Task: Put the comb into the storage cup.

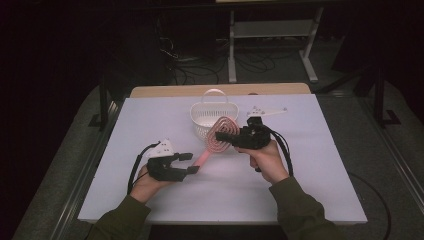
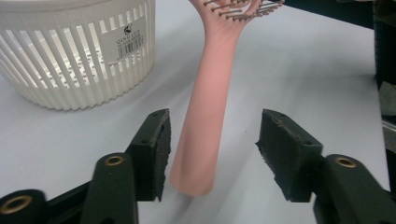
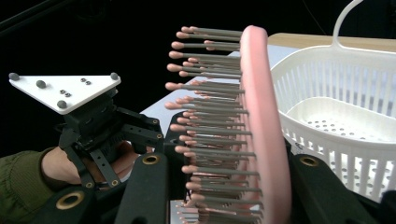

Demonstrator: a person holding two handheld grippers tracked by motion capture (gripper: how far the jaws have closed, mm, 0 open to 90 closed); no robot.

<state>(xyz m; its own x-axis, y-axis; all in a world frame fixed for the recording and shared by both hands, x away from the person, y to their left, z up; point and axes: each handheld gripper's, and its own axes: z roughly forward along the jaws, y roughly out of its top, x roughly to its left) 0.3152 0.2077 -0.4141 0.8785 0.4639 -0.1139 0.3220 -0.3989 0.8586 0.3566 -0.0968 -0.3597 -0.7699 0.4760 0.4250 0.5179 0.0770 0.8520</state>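
Right gripper [image 1: 227, 136] clamps the pink hairbrush [image 1: 215, 142] head just beside the white basket [image 1: 214, 117]; its handle slants toward the open left gripper [image 1: 189, 163].

Hairbrush [image 1: 220, 135]: pink handle and head; grey-brown bristles with pink tips, seen close between my right tool's jaws.
Basket [image 1: 214, 116]: white, slatted wall, dotted perforated floor; a white label with black print faces my left tool.
My left gripper [image 1: 189, 163]: black jaws, brass-coloured rivets, white plate on top with dark dots.
My right gripper [image 1: 223, 136]: black body and jaws, brass-coloured rivets.
Table [image 1: 310, 165]: pale lilac-white sheet under both my tools, light wood edge beyond the basket.
My sleeves [image 1: 295, 205]: olive green.
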